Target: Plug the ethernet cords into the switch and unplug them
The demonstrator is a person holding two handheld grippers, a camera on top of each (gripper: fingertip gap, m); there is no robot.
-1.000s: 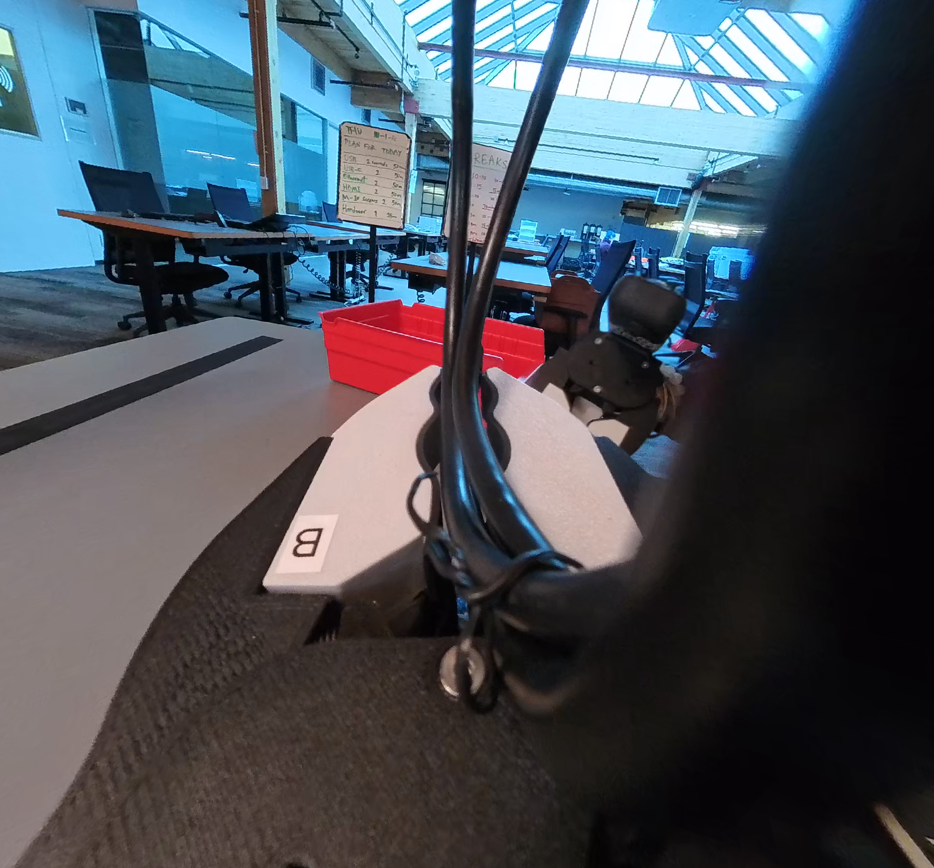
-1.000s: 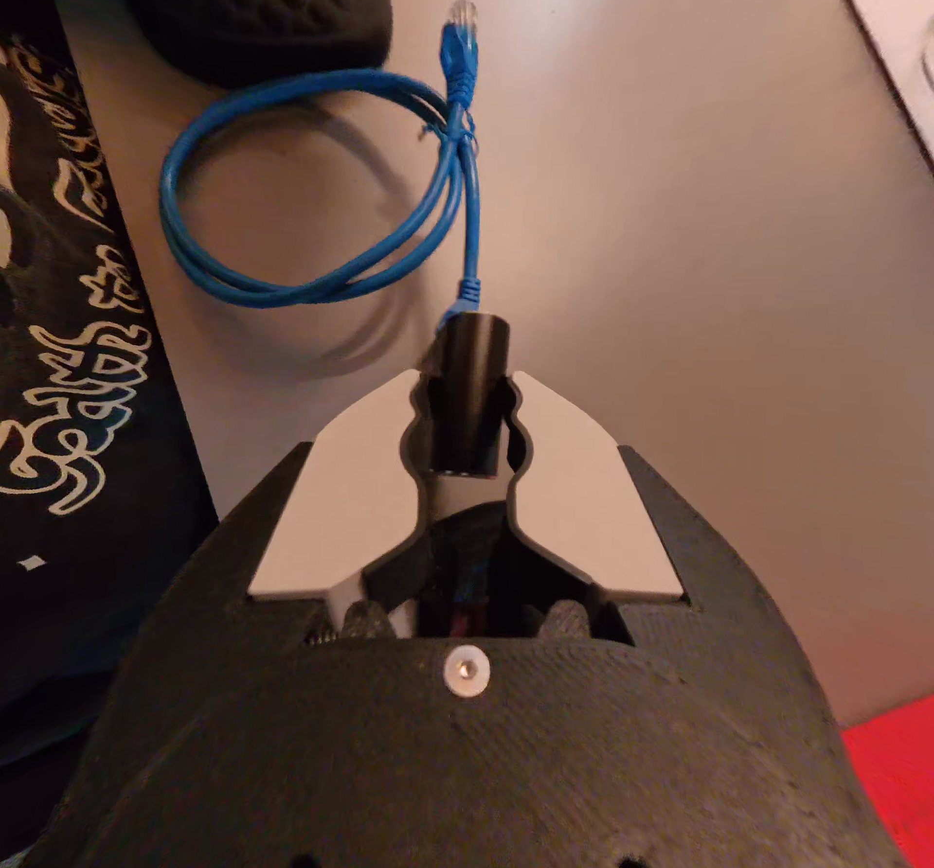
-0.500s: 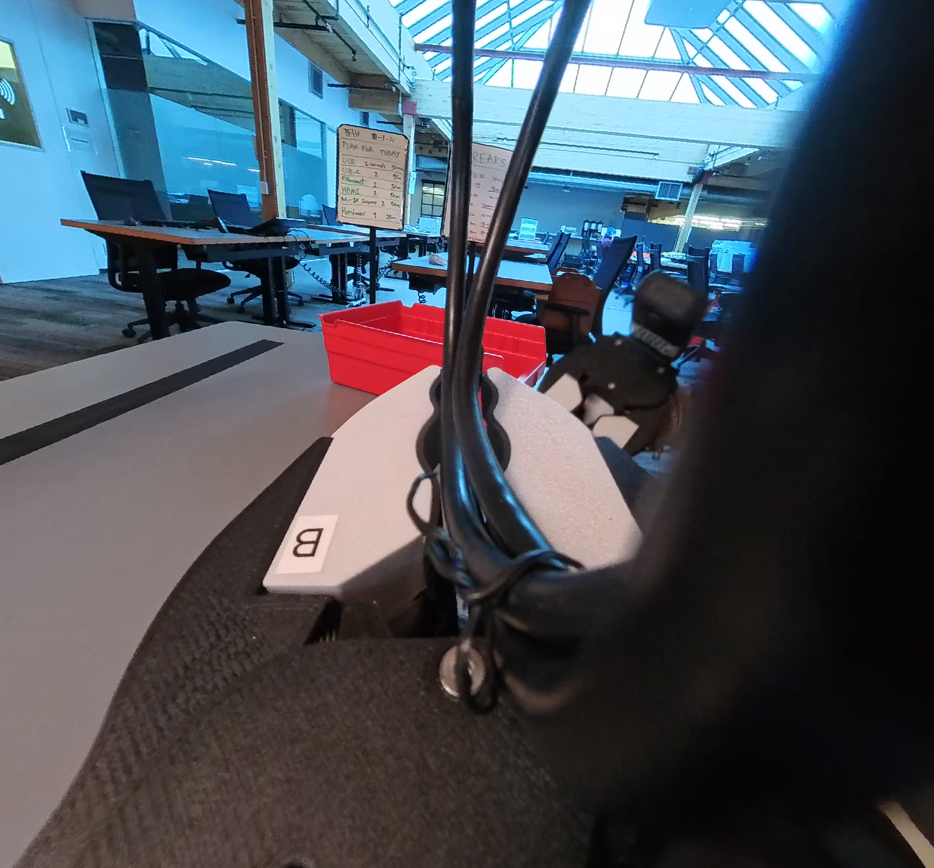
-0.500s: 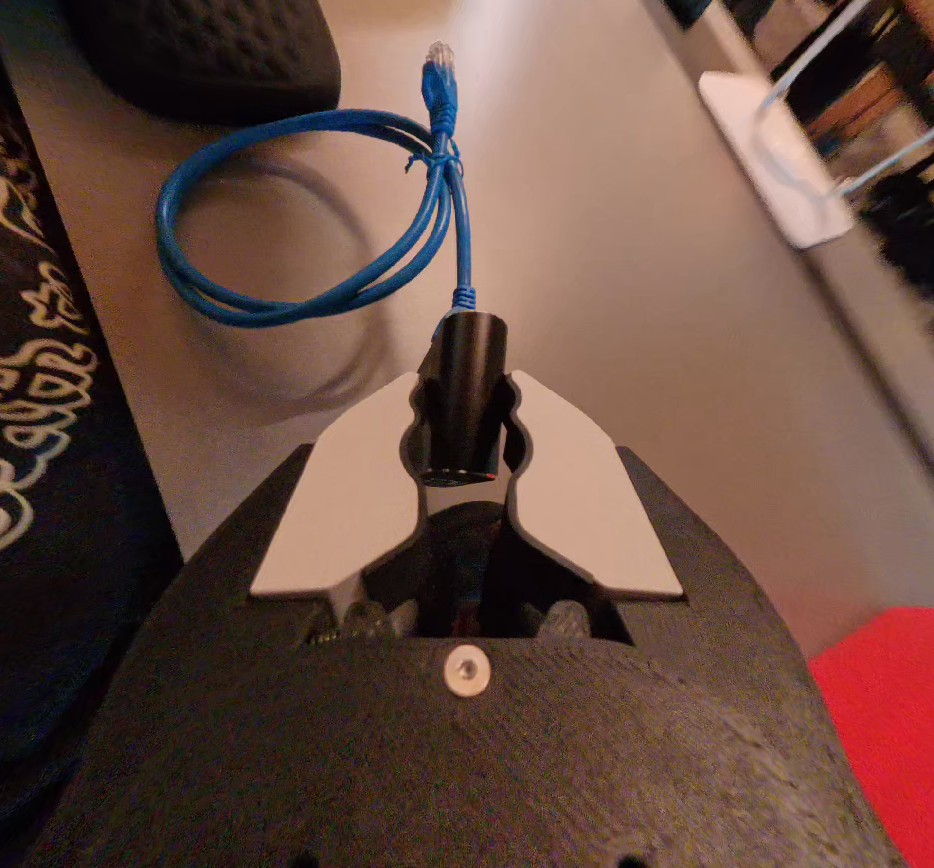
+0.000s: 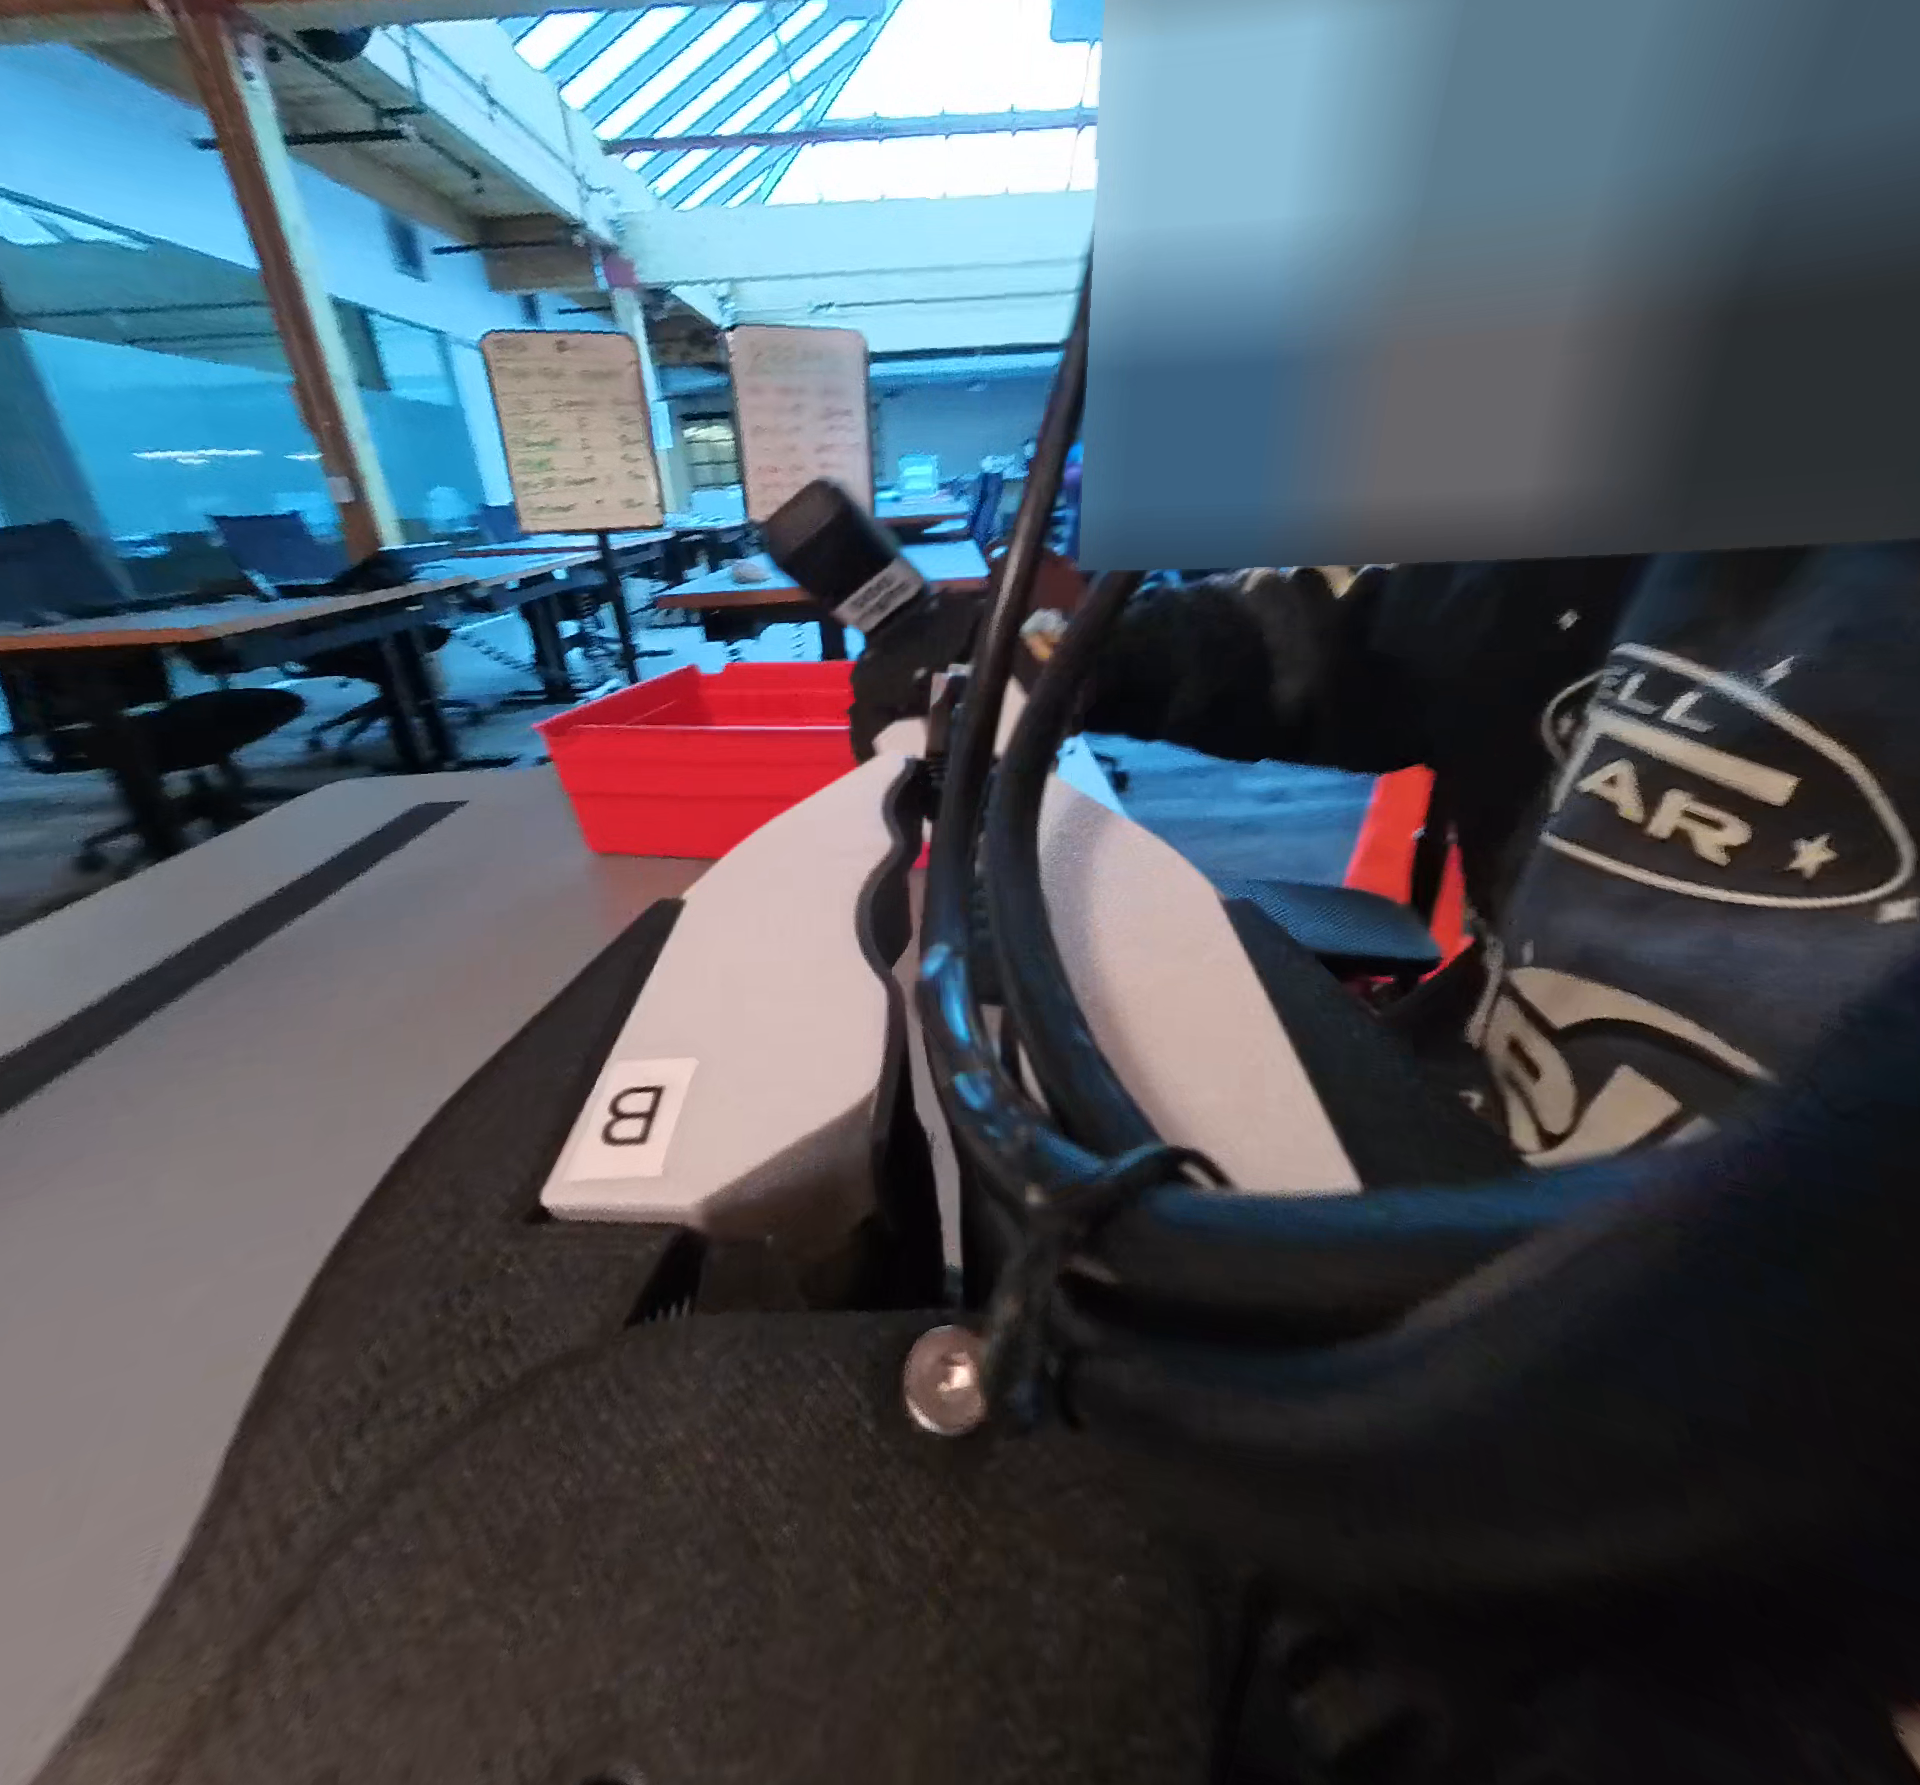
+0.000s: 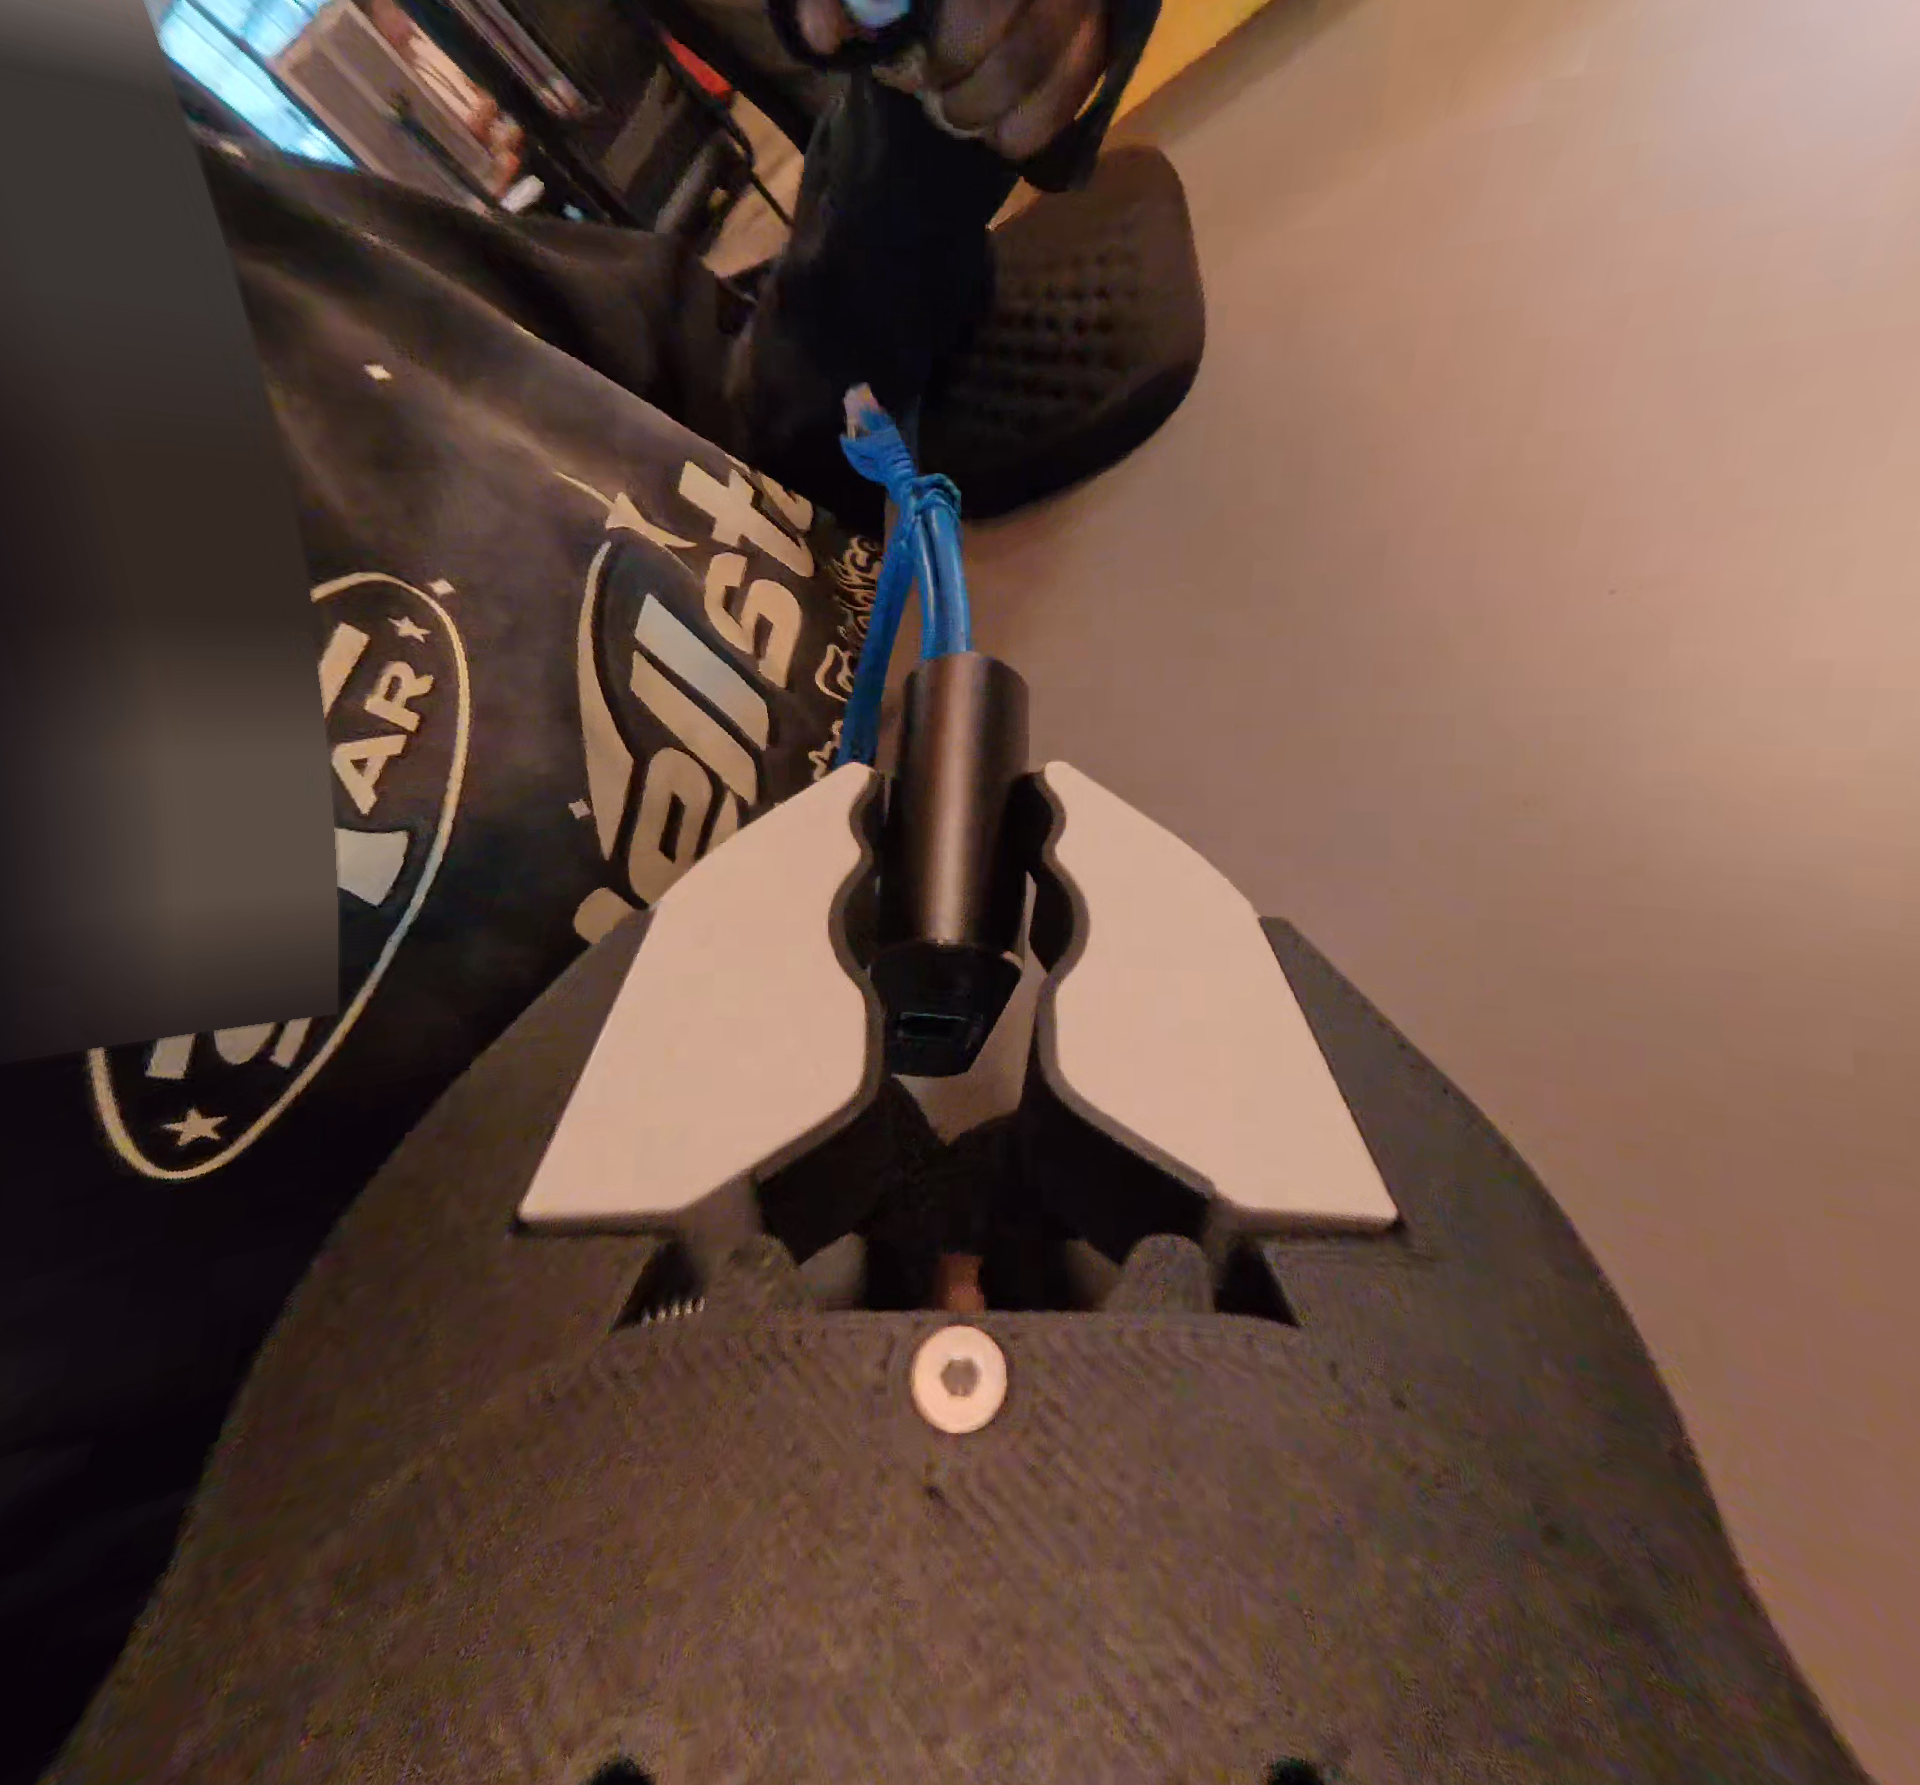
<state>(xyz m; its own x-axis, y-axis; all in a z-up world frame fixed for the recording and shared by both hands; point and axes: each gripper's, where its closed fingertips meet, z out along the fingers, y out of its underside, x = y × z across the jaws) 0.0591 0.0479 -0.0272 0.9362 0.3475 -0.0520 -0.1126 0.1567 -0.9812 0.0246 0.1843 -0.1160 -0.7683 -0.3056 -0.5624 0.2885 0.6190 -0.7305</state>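
The left gripper (image 5: 935,862) is clamped on a bundle of glossy black cords (image 5: 997,987) above a grey table (image 5: 260,1008), a red plastic bin (image 5: 696,769) beyond. The right gripper (image 6: 951,888) pinches a black cylindrical adapter (image 6: 956,800) trailing a coiled blue ethernet cord (image 6: 914,592). No switch shows; finding a port likely comes next. Writing exists on a finger sticker, distant whiteboards and a black printed shirt (image 6: 520,696).

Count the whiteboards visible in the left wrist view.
2. The left whiteboard and the right whiteboard stand side by side far beyond the red bin. More may be hidden behind the person.
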